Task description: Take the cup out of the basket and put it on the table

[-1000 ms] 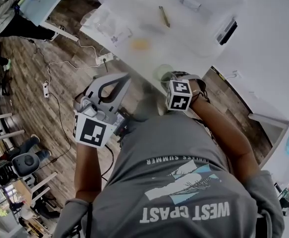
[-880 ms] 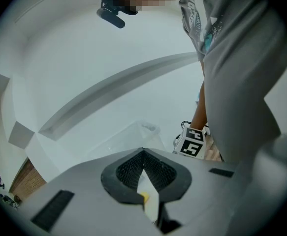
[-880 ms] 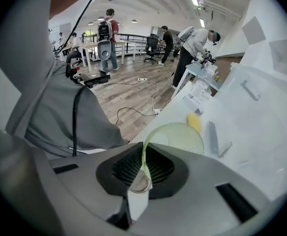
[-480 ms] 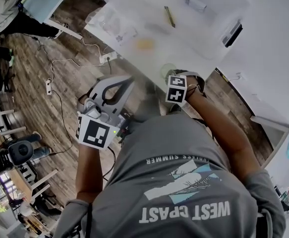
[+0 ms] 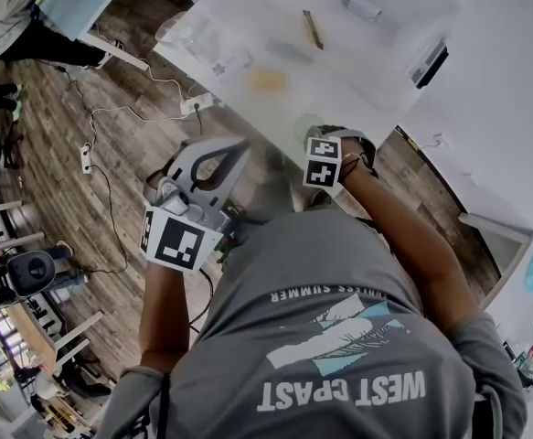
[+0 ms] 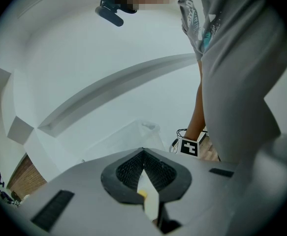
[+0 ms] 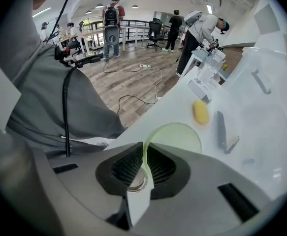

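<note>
Pinching the rim of the green cup (image 7: 175,136) in the right gripper (image 7: 143,149), one jaw inside the thin wall, one outside. Holding the cup at the near edge of the white bench (image 7: 173,100), outside the clear basket (image 5: 385,67), which stands farther back on the bench. Cannot tell whether the cup's base is touching the bench. Just beyond the cup, lying on the bench: a yellow lump (image 7: 201,112) and, near it but not touching, a grey tool (image 7: 221,127). Holding the left gripper (image 6: 143,154) off the bench and above the wood floor (image 5: 111,154), jaws clenched together on nothing. Wearing a grey shirt (image 5: 339,337). Far across the floor in the right gripper view: several people (image 7: 111,11) standing by desks.
</note>
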`<state>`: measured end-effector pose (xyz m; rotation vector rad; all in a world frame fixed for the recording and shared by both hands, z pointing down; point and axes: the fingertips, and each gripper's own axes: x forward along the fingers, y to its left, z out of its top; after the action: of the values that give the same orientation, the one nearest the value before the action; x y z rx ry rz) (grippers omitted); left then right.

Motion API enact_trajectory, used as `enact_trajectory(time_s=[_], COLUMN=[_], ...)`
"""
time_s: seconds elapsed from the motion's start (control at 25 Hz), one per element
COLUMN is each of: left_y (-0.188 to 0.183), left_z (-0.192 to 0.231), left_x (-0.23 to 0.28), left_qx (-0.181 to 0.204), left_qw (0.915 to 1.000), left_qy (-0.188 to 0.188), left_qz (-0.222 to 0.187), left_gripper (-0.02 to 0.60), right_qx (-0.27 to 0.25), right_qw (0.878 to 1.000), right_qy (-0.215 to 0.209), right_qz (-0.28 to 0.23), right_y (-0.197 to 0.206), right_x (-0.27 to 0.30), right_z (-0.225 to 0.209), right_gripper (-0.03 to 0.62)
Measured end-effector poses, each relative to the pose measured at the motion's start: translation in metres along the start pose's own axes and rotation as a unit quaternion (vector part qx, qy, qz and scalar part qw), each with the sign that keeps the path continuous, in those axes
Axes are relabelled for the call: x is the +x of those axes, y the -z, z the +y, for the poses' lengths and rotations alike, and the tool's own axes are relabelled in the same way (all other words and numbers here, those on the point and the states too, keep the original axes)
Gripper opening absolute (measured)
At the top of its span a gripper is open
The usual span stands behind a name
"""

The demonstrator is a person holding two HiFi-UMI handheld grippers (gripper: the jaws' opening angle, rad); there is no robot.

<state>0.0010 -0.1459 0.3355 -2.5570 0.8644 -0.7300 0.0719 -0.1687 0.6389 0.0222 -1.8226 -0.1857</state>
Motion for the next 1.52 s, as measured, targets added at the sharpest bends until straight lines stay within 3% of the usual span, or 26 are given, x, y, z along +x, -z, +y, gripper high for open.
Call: enact_trajectory(time_s=[0.48, 0.72, 0.88, 1.04, 1.16, 1.32, 1.52], left_y=[0.003, -0.003, -0.009, -0.013, -0.018, -0.026, -0.031], left_z=[0.007, 0.004, 0.002, 0.001, -0.002, -0.006, -0.013], left_x=[0.001, 0.006, 0.010, 0.016, 0.021, 0.026, 0.029], left_qx=[-0.009, 0.002, 0.005, 0.005, 0.011, 0.014, 0.021], left_qw=[0.9999, 1.0000, 0.9999, 0.9999, 0.9997, 0.9995, 0.9992], left_qy=[-0.010, -0.005, -0.004, 0.000, 0.007, 0.012, 0.025], left_qz=[-0.003, -0.004, -0.008, -0.016, -0.019, -0.025, -0.024], left_gripper=[0.009, 0.009, 0.009, 0.009, 0.009, 0.009, 0.009], right_qx=[0.022, 0.071, 0.134, 0.199, 0.188, 0.138, 0.143], right_qw=[0.999, 0.990, 0.969, 0.928, 0.901, 0.890, 0.888], right_qy=[0.012, 0.066, 0.111, 0.132, 0.149, 0.176, 0.194], right_qz=[-0.038, -0.099, -0.177, -0.287, -0.362, -0.397, -0.392], right_y=[-0.004, 0.000, 0.002, 0.001, -0.005, -0.007, -0.001], right_x=[-0.028, -0.070, -0.117, -0.171, -0.214, -0.256, -0.273], right_z=[-0.003, -0.011, -0.021, -0.026, -0.021, -0.009, -0.001], right_gripper=[0.060, 0.061, 0.061, 0.046, 0.014, 0.011, 0.011])
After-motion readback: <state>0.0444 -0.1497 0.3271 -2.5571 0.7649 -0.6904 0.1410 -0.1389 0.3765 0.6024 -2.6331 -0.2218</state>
